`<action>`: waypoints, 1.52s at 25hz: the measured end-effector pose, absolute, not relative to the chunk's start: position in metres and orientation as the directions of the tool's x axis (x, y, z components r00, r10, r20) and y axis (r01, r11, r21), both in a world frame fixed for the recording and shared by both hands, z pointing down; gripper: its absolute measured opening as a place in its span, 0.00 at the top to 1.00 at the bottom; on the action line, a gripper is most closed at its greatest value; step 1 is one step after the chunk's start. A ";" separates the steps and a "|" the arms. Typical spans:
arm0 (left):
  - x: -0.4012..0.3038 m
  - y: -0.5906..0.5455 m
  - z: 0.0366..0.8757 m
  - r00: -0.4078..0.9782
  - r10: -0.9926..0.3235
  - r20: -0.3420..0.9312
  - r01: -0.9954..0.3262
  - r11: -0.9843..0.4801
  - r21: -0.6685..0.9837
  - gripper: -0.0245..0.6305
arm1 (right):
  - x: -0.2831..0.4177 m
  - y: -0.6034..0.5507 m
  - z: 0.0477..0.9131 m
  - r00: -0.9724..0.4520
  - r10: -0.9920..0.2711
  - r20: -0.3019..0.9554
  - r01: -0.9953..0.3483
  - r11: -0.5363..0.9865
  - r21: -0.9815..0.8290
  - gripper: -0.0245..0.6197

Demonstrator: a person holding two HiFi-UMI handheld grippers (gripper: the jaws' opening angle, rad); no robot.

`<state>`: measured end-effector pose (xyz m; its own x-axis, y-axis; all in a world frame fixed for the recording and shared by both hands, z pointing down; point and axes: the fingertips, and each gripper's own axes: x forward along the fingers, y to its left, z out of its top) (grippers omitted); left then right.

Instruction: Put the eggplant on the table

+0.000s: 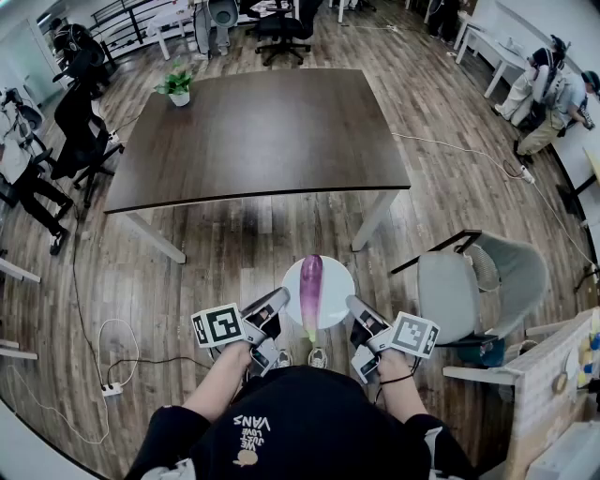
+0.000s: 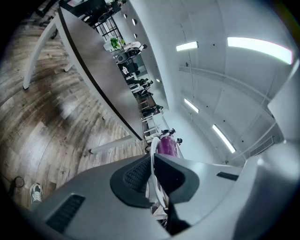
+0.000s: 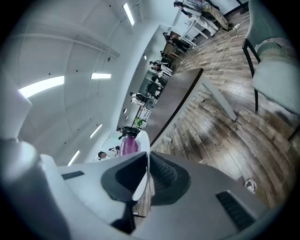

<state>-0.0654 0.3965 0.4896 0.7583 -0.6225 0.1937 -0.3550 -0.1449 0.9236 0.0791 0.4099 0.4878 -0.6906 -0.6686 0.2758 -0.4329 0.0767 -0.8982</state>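
I'm seeing an open office. Big dark desk (image 1: 262, 131), rolling office chairs (image 1: 281, 23) at the edges, wood-plank floor (image 1: 234, 253). Power strip (image 1: 111, 388) with cables, ceiling strip lights (image 2: 187, 46).

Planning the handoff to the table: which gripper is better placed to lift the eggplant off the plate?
Left, marginally. The eggplant lies left of centre on the plate, nearer the left gripper. But both it and the right gripper are shut on the rim, so the plate likely needs setting down first.

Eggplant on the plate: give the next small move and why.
Probably carry the plate forward to the table. Both the left gripper and right gripper are shut on its rim, the eggplant lies on it, and it hangs over floor short of the table.
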 end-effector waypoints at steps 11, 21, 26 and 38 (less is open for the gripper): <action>-0.062 0.394 0.493 0.756 -0.625 0.193 -0.354 -0.141 0.925 0.92 | 0.091 0.408 0.499 -0.665 -0.672 0.325 -0.474 0.044 -0.880 0.91; -0.054 0.385 0.494 0.755 -0.624 0.202 -0.359 -0.135 0.924 0.92 | 0.096 0.396 0.495 -0.682 -0.669 0.294 -0.456 0.076 -0.887 0.92; -0.047 0.381 0.498 0.750 -0.628 0.206 -0.362 -0.130 0.923 0.92 | 0.100 0.391 0.497 -0.693 -0.665 0.278 -0.426 0.066 -0.902 0.92; -0.021 0.369 0.507 0.721 -0.662 0.204 -0.368 -0.116 0.922 0.92 | 0.128 0.372 0.507 -0.725 -0.629 0.280 -0.428 0.093 -0.899 0.92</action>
